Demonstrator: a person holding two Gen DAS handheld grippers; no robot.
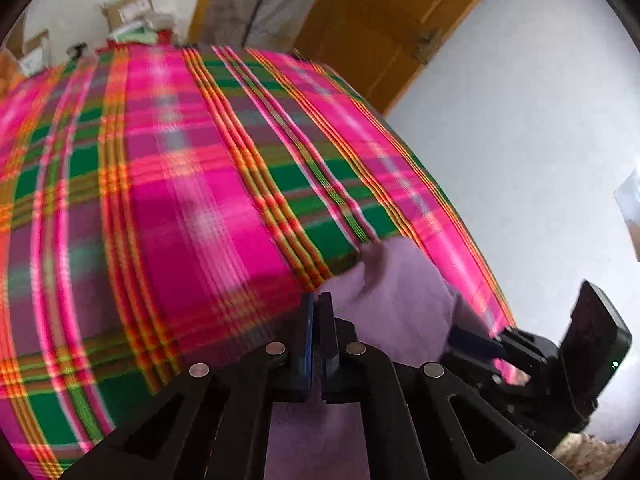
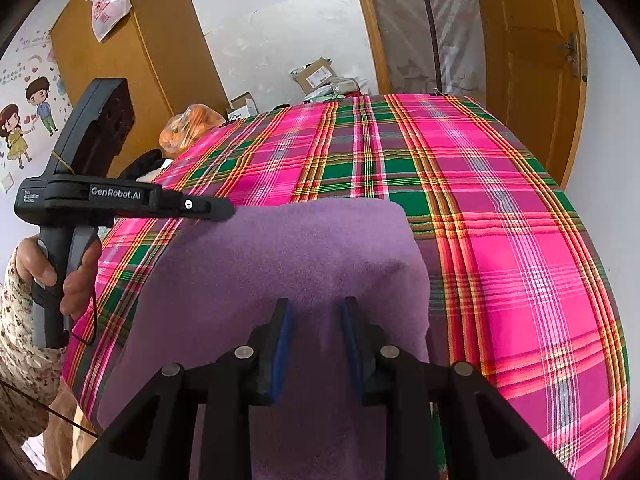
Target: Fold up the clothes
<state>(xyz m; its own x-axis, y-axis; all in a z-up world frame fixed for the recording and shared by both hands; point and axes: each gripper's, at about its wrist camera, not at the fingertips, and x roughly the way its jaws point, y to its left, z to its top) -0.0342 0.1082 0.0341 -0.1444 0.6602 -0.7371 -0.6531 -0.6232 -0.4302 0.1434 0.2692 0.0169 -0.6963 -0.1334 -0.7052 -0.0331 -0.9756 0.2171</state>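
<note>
1. Far left in the right wrist view, your hand (image 2: pixel 60 276) holds the left gripper (image 2: pixel 224 210). Its tip reaches the far left corner of the purple cloth (image 2: pixel 288 264). In its own blurred view the fingers stand almost together, and the cloth edge meets their tips. I judge they pinch that corner, though the fabric between them is hidden.

2. The purple cloth lies on the plaid-covered surface (image 2: pixel 500 200), near your edge, with a straight far edge and a squared right corner. Whether it is already doubled over I cannot tell.

3. The right gripper (image 2: pixel 316 316) hovers over the near part of the cloth, its fingers a moderate gap apart, holding nothing.

4. Risks: the pinch sits right at the corner, so a quick pull could slip it free. If you lift with the left alone, the unheld side may drag and skew the fold. The pads might also catch the plaid cover underneath and lift it too.
</note>
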